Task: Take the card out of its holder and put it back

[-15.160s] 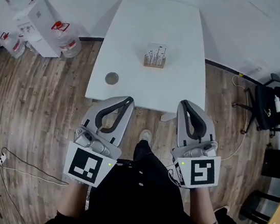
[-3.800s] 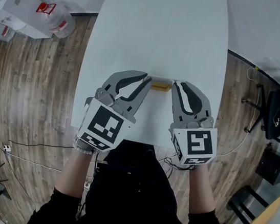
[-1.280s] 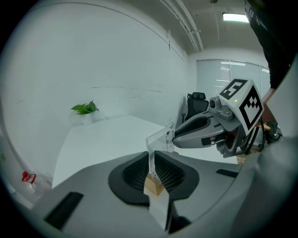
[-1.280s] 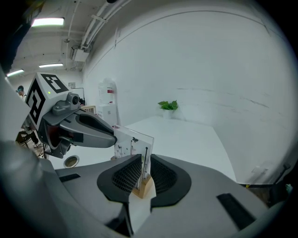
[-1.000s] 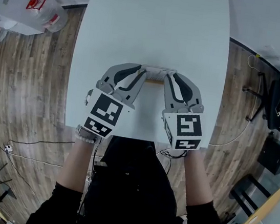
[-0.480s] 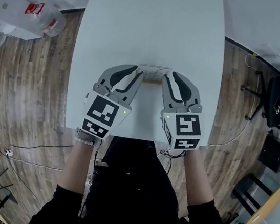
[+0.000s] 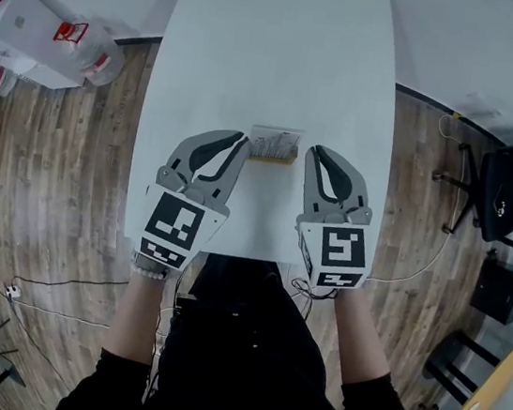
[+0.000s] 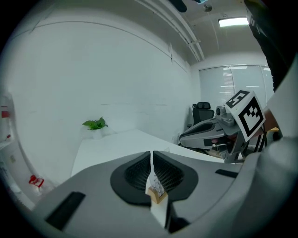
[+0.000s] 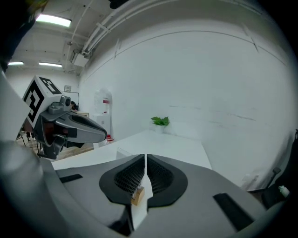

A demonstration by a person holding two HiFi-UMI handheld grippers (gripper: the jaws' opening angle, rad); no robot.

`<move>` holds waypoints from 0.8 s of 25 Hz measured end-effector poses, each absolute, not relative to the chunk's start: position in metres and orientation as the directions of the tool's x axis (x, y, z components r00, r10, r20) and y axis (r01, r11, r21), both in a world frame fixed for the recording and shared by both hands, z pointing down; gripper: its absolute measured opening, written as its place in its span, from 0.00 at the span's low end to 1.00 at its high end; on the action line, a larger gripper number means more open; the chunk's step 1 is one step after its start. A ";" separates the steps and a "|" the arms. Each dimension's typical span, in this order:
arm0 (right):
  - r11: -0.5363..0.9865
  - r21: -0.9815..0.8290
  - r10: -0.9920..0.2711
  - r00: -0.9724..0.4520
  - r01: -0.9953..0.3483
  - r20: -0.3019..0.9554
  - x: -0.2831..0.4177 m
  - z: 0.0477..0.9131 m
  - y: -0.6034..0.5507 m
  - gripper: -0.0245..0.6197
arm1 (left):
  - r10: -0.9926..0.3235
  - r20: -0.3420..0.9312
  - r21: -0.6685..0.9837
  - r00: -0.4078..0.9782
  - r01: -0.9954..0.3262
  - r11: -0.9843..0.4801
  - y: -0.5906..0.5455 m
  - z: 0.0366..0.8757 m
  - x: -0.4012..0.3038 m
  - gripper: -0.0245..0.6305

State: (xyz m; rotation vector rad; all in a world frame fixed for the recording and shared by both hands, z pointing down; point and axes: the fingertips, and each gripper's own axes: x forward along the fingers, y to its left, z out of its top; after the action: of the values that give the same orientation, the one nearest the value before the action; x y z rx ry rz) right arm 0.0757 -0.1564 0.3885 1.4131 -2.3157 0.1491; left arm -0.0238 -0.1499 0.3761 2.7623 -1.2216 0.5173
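Head view: the card (image 7: pixel 276 141) stands in its wooden holder (image 7: pixel 273 157) on the desk (image 7: pixel 279 42), between the left claw (image 7: pixel 237 142) and the right claw (image 7: pixel 312 153), just beside both tips.

Left gripper view: the jaws are pressed together with nothing gripped, and the holder sits just ahead of them.

Right gripper view: the same, closed and empty.

The card is seated and neither claw has it. Whether the pull-out is still to come or the card is already returned, I cannot tell.

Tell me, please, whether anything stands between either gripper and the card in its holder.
Nothing visible does. The card stands in its wooden holder on the white table, with the left gripper and right gripper, both shut, flanking it; only bare tabletop lies between.
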 end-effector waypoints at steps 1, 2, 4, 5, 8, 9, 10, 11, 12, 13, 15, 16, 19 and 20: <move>0.477 0.133 -0.830 -0.396 -0.869 0.392 0.076 0.381 -0.154 0.12 | -0.709 0.325 -0.078 0.626 -0.730 -0.679 -0.148 0.368 -0.023 0.08; 0.476 0.136 -0.836 -0.399 -0.869 0.377 0.076 0.373 -0.152 0.12 | -0.713 0.314 -0.089 0.627 -0.728 -0.680 -0.145 0.359 -0.022 0.07; 0.475 0.133 -0.844 -0.408 -0.870 0.347 0.075 0.356 -0.148 0.11 | -0.718 0.289 -0.105 0.633 -0.725 -0.681 -0.140 0.341 -0.020 0.07; 0.476 0.132 -0.847 -0.414 -0.869 0.333 0.075 0.348 -0.146 0.11 | -0.721 0.274 -0.111 0.637 -0.724 -0.681 -0.137 0.331 -0.019 0.07; 0.488 0.143 -0.852 -0.434 -0.861 0.293 0.073 0.323 -0.137 0.11 | -0.734 0.237 -0.136 0.636 -0.726 -0.674 -0.128 0.305 -0.020 0.06; 0.496 0.151 -0.851 -0.444 -0.855 0.281 0.072 0.315 -0.134 0.11 | -0.741 0.230 -0.148 0.630 -0.730 -0.667 -0.125 0.297 -0.021 0.06; 0.503 0.159 -0.850 -0.453 -0.850 0.268 0.071 0.307 -0.131 0.11 | -0.748 0.225 -0.159 0.625 -0.734 -0.661 -0.123 0.290 -0.022 0.06; 0.509 0.165 -0.849 -0.462 -0.845 0.255 0.070 0.299 -0.129 0.12 | -0.753 0.219 -0.170 0.621 -0.735 -0.656 -0.120 0.284 -0.023 0.06; 0.513 0.169 -0.849 -0.469 -0.841 0.243 0.070 0.292 -0.126 0.11 | -0.755 0.212 -0.178 0.620 -0.736 -0.654 -0.118 0.278 -0.023 0.06; 0.516 0.172 -0.849 -0.475 -0.839 0.231 0.070 0.285 -0.124 0.11 | -0.757 0.205 -0.180 0.620 -0.736 -0.652 -0.114 0.273 -0.023 0.06; 0.521 0.177 -0.849 -0.485 -0.835 0.210 0.070 0.273 -0.119 0.11 | -0.765 0.196 -0.161 0.614 -0.749 -0.643 -0.107 0.263 -0.023 0.06; 0.522 0.180 -0.849 -0.489 -0.834 0.201 0.070 0.268 -0.116 0.11 | -0.772 0.193 -0.144 0.606 -0.761 -0.633 -0.103 0.257 -0.023 0.06; 0.527 0.184 -0.848 -0.500 -0.830 0.175 0.069 0.253 -0.109 0.11 | -0.780 0.169 -0.140 0.602 -0.769 -0.624 -0.091 0.242 -0.023 0.06; 0.529 0.183 -0.847 -0.504 -0.828 0.168 0.069 0.250 -0.107 0.11 | -0.778 0.163 -0.147 0.607 -0.765 -0.627 -0.088 0.238 -0.022 0.06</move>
State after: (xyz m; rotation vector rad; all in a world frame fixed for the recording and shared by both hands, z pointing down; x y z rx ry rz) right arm 0.0691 -0.1071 0.2495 1.4138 -2.5325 -0.1148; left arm -0.0218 -0.0875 0.2381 2.8716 -1.3799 0.3390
